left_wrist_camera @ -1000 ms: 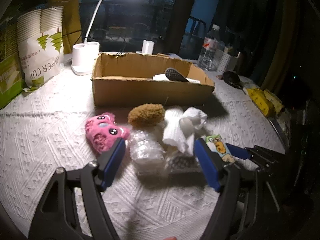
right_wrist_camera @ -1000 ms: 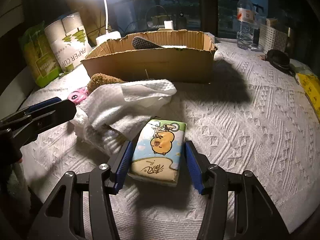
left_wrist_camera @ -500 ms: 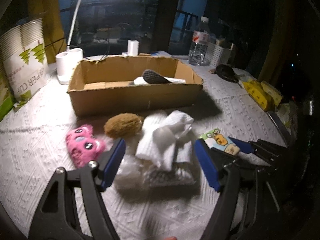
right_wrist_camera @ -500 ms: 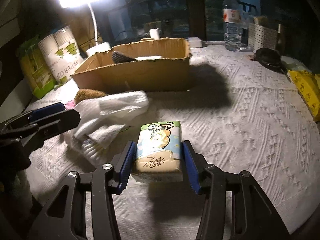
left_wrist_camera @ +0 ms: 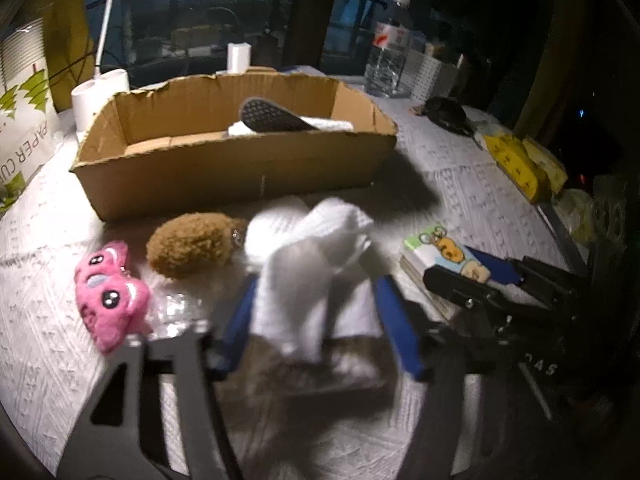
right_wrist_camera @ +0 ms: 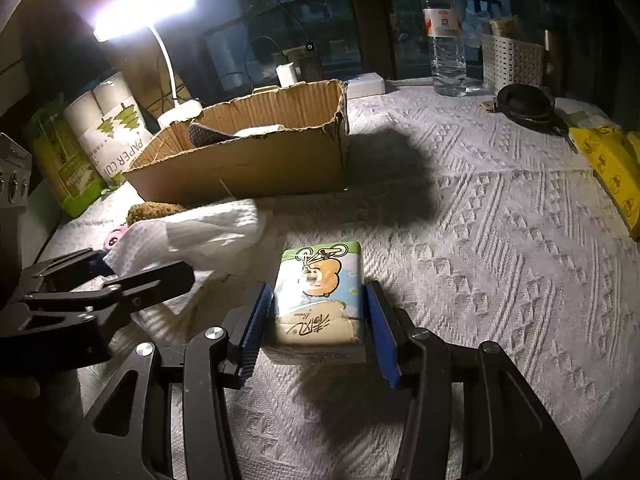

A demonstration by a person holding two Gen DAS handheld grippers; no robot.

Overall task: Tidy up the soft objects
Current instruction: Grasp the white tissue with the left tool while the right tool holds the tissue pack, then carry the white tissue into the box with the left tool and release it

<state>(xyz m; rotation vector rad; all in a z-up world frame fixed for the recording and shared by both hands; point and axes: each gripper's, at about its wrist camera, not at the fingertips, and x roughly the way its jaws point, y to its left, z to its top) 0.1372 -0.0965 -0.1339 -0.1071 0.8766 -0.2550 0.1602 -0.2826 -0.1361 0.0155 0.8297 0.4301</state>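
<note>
An opened tissue pack (left_wrist_camera: 312,264) with white sheets billowing out of it lies on the tablecloth in front of the cardboard box (left_wrist_camera: 240,184). My left gripper (left_wrist_camera: 316,284) straddles this pack. Its jaws are closing and the blue pads meet the pack's sides. A sealed tissue pack with a cartoon bear (right_wrist_camera: 320,300) sits between the pads of my right gripper (right_wrist_camera: 316,292), which is shut on it and holds it just off the cloth. A pink plush (left_wrist_camera: 108,292) and a brown plush (left_wrist_camera: 192,248) lie left of the left gripper.
The box holds a black brush (left_wrist_camera: 268,118) and something white. Crumpled clear plastic (left_wrist_camera: 172,308) lies by the pink plush. A water bottle (right_wrist_camera: 444,40), a white basket (right_wrist_camera: 512,60), a black pouch (right_wrist_camera: 524,106) and yellow packs (right_wrist_camera: 608,164) stand at the right. A paper-cup bag (right_wrist_camera: 116,132) and a lamp (right_wrist_camera: 144,8) stand at the left.
My left gripper has shifted right from the clear plastic onto the open tissue pack, and its jaws have narrowed around it. My right gripper has tightened on the cartoon pack and drawn it away from the pile.
</note>
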